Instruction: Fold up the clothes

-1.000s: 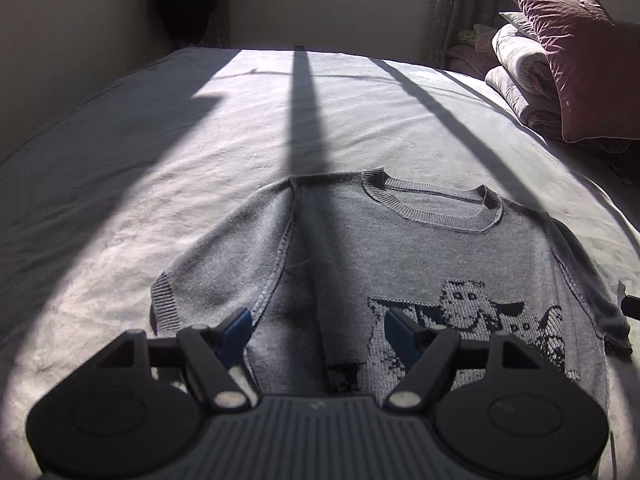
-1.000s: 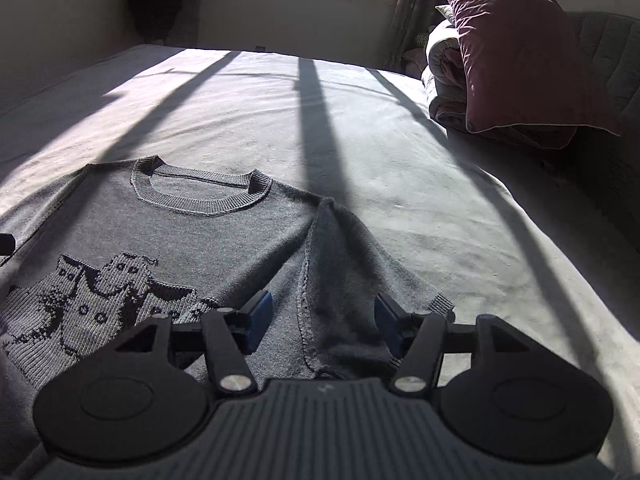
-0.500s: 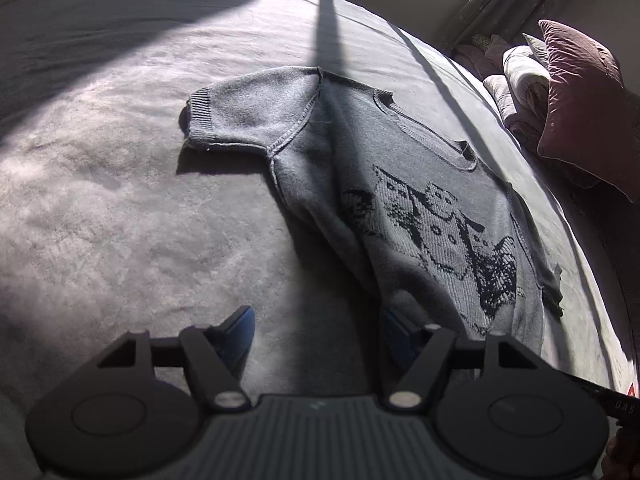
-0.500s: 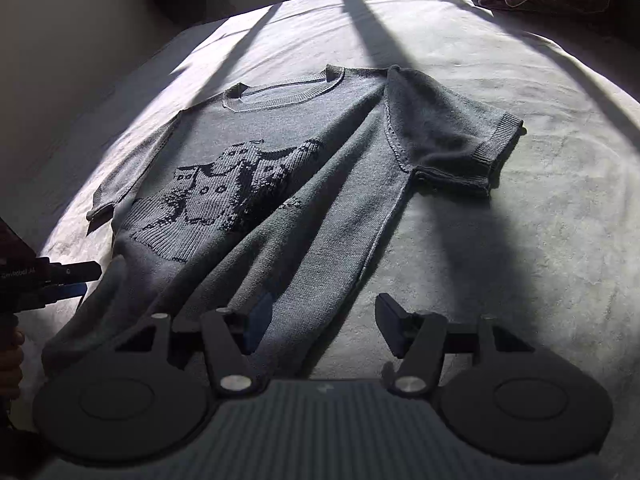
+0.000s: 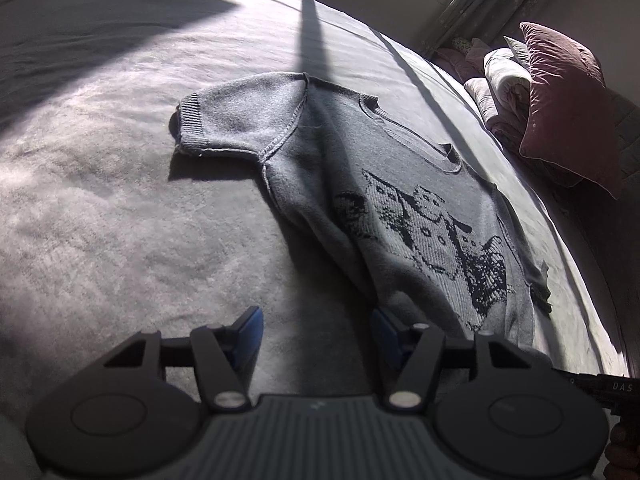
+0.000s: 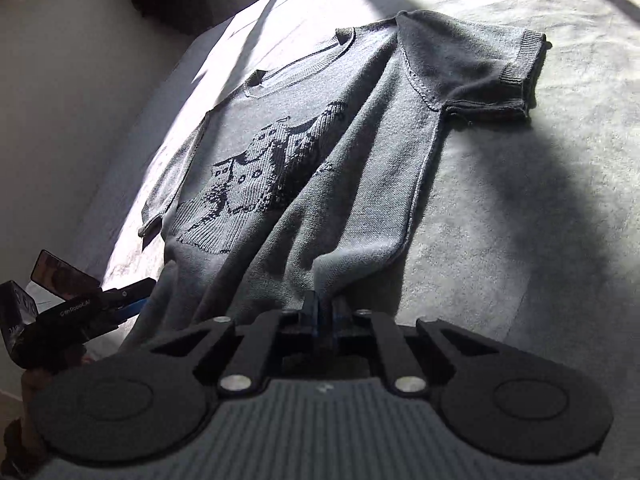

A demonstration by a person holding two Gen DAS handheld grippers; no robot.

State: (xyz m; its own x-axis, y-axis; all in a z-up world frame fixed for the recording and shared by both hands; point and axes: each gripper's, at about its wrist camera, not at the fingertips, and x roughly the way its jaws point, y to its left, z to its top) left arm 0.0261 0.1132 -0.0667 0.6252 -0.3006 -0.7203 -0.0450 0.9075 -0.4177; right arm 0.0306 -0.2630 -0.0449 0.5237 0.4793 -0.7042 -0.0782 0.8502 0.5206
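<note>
- So, readable writing first: the left gripper (image 6: 132, 306) shows up at the lower left of the right wrist view with pale lettering on its black body, something like "GenRobot.AI", though it's tiny and I wouldn't swear to it. In the left wrist view a black part at the right edge carries "DAS".
- Sweater (image 5: 400, 200) is grey knit, short sleeves, ribbed cuffs and collar, with a dark knitted picture on the chest. It lies face up and mostly flat on the bed (image 5: 120, 220), hem end nearest both cameras.
- Right gripper (image 6: 324, 312) is pressed together with a bunch of the sweater's hem corner pinched between its blue pads; the fabric pulls up into a little peak there.
- Left gripper is spread with its jaws closing. Bare sheet shows between the blue pads in its own view, and the sweater's hem edge sits just beside the right-hand pad.
- Bed is covered in a pale, slightly fuzzy sheet, with strong sun patches and long dark shadow bars across it.
- Room: a dusky pink pillow (image 5: 568, 108) leans on rolled bedding (image 5: 504, 80) at the far side, with a curtain (image 5: 472, 8) and window above.
</note>
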